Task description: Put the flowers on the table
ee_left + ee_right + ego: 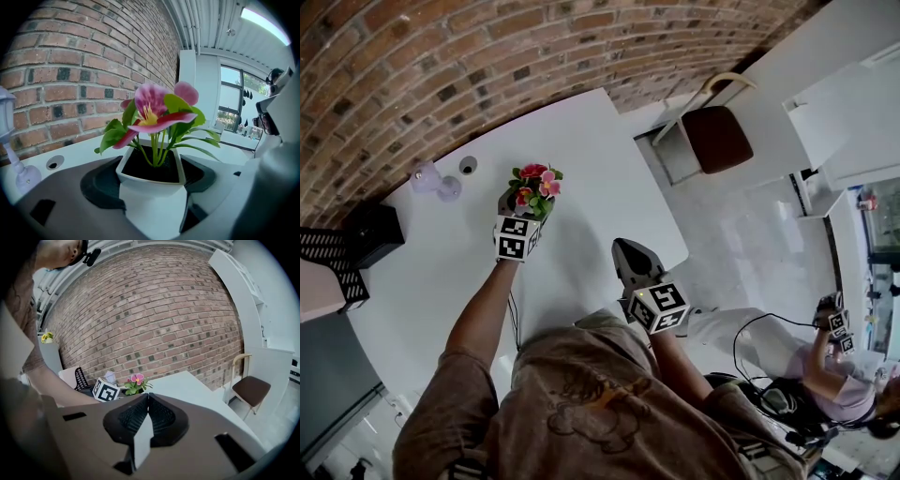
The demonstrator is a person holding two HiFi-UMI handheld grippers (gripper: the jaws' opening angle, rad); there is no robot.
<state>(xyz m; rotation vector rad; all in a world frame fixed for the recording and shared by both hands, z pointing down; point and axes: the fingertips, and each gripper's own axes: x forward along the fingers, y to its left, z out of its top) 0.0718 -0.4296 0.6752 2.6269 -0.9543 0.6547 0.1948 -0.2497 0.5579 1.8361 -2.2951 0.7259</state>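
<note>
Red brick wall (441,56) running behind a white table (609,178), with a pale glossy floor (750,253) to the table's right. A brown-seated chair (717,138) with a light frame stands on that floor near the table's far corner, beside white shelving (848,112). Past the end of the brick, a window (232,101) admits daylight; a ceiling light strip (262,23) glows beside white ceiling pipes (192,23).

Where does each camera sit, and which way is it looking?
Head view: on the person's head, looking down at the table; both arms, left gripper, right gripper show.
Left gripper view: on that gripper, facing the brick wall; jaws grip the flower pot.
Right gripper view: on that gripper, facing wall and chair; jaws together, empty.
All share the flowers.
</note>
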